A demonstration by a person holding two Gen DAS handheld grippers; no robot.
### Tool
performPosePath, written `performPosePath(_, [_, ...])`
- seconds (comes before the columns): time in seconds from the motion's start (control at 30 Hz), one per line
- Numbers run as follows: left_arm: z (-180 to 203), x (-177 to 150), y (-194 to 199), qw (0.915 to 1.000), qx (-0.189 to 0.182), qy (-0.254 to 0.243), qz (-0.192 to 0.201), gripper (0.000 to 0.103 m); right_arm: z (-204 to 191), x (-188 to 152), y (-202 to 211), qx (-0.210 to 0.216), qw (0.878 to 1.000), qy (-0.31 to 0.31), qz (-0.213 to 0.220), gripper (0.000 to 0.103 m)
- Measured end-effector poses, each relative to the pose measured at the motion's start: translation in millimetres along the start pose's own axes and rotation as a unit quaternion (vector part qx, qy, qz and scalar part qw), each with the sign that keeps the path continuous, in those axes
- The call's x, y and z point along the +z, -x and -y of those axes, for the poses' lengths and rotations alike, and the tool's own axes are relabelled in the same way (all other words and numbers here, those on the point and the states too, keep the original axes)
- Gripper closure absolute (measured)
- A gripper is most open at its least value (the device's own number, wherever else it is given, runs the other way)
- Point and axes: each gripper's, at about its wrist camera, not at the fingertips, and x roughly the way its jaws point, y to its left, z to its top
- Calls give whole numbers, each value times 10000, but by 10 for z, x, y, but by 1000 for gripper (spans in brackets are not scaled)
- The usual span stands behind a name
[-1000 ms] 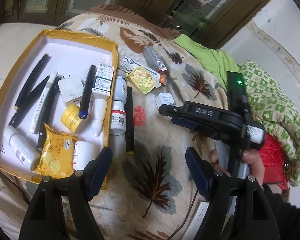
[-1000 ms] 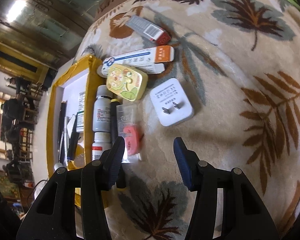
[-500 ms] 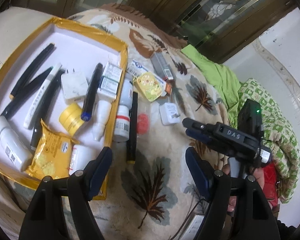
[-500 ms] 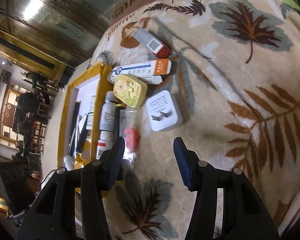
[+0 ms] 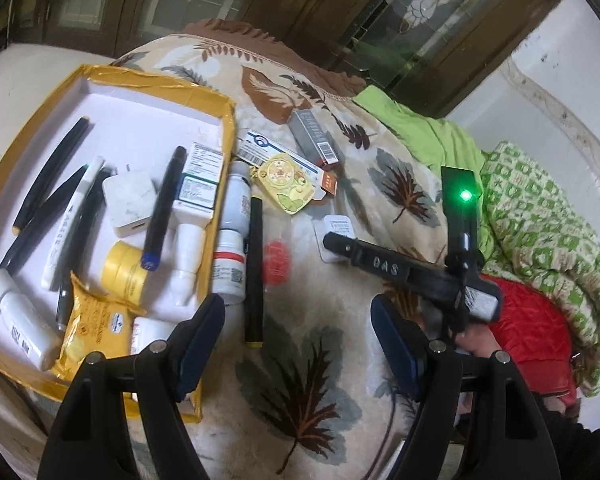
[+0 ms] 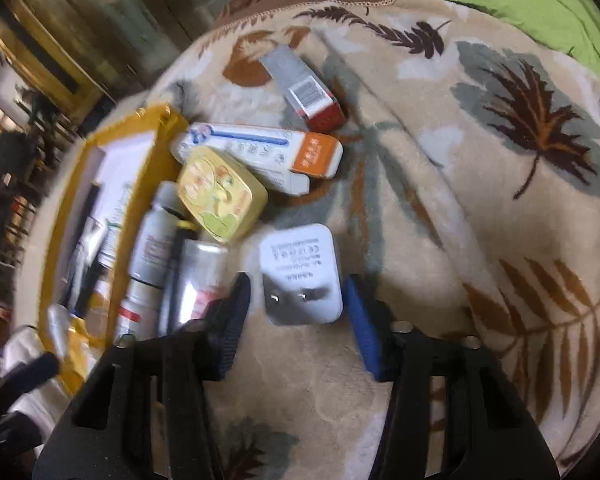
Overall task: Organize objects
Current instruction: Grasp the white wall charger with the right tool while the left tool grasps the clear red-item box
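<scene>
The right gripper (image 6: 296,312) was seen set wide around the white square plug adapter (image 6: 300,276), which lay prongs-up on the leaf-patterned beige blanket (image 6: 440,208) just outside the yellow-edged white cardboard tray (image 5: 224,120); nothing was yet pinched. The left gripper (image 5: 298,340), also spread wide and empty, was held above the blanket near the tray's corner. A slip was judged likely, because the adapter's smooth rounded sides could be squeezed out of the pads or pressed into the soft pile, while the clear packet with a red disc (image 5: 276,256) and the yellow cartoon-printed tin (image 6: 220,196) close by could be nudged.

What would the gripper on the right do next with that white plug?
Probably close. The right hand-held gripper is open with the white plug adapter between its fingers, lying on the leaf-print blanket outside the yellow box.
</scene>
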Motion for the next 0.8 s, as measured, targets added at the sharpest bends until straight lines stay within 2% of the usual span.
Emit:
performPosePath(0.07, [62, 25, -71, 10000, 12, -22, -57, 27, 45, -66, 53, -70, 10000, 39, -22, 61])
performPosePath(0.17, [203, 50, -165, 9996, 171, -235, -54, 27, 216, -221, 192, 55, 9996, -235, -160, 61])
performPosePath(0.27, [331, 103, -312, 9989, 291, -344, -95, 27, 361, -416, 321, -19, 9989, -359, -289, 61])
performPosePath(0.37, [456, 158, -539, 9972, 513, -496, -209, 27, 487, -520, 359, 136, 9983, -493, -274, 61])
performPosePath(0.53, [549, 188, -890, 9937, 897, -523, -418, 29, 661, -478, 328, 520, 9924, -1025, -433, 61])
performPosePath(0.67, [608, 225, -1101, 9884, 1234, -717, -520, 29, 685, -501, 330, 581, 9905, -1154, -465, 61])
performPosePath(0.7, [578, 251, -1133, 9891, 1215, -637, -535, 29, 691, -503, 326, 576, 9903, -1177, -468, 61])
performPosePath(0.77, [530, 270, -1169, 9847, 1541, -600, -549, 30, 741, -507, 317, 696, 9877, -1317, -482, 60])
performPosePath(0.8, [499, 262, -1161, 9848, 1553, -578, -524, 30, 734, -508, 315, 703, 9874, -1334, -484, 60])
